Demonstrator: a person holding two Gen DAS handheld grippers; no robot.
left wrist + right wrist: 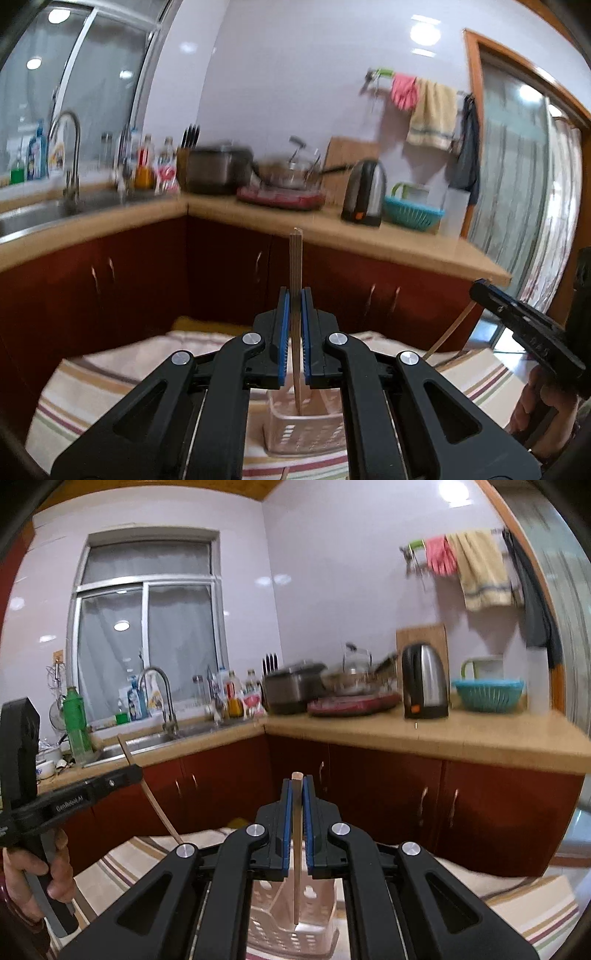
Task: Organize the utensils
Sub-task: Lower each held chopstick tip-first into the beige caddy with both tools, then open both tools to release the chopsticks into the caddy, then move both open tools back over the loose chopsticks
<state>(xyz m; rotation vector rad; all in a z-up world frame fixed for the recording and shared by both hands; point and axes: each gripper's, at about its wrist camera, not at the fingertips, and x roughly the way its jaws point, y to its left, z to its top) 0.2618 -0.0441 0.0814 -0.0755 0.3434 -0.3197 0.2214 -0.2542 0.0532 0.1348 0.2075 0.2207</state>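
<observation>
Left gripper (295, 295) jaws pinching wooden chopstick (295, 258), stick upright, top end above fingertips, lower tip hanging over clear perforated utensil basket (303, 432). Right gripper (296, 786) jaws likewise clamped on second chopstick (296, 849), its tip over same basket, pink-tinted in right wrist view. Basket stands on striped cloth (110, 376) covering table, near its middle. Each hand (33, 878) grips its tool handle. Behind: worktop (443, 734) carrying kettle (424, 683), teal colander (487, 694).

Bright ceiling-lit, motion-blurred fisheye views
</observation>
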